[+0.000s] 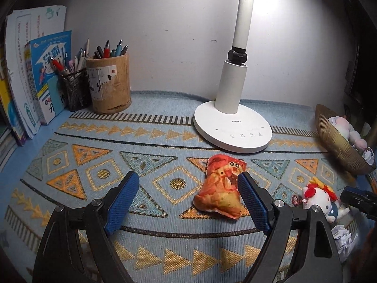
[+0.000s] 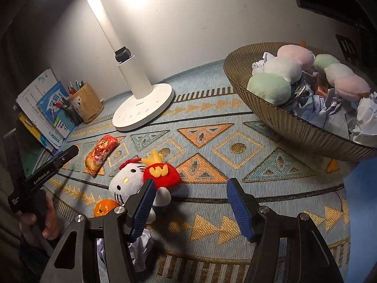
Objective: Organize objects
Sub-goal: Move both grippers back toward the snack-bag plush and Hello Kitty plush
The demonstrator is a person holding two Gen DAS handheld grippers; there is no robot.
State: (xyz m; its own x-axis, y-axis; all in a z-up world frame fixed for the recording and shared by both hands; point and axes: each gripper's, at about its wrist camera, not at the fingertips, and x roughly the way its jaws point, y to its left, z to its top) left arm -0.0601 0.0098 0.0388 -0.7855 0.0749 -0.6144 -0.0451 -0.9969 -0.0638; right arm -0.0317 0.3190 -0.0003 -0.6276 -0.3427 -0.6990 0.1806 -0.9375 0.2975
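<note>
Left gripper (image 1: 188,184): wide, holding nothing; pouch (image 1: 220,188) at its 1 o'clock.
Right gripper (image 2: 190,191): wide, holding nothing; plush (image 2: 139,181) at 10 o'clock.
Bowl (image 2: 282,118): 2 o'clock.

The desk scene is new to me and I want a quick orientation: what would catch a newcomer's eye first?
Most striking is the lit white desk lamp standing at the back of the patterned blue mat. Next come the loose toys mid-mat: an orange plush snack and a white cat plush with a red bow. At the right, a ribbed bowl is heaped with pastel plush balls and crumpled paper.
</note>
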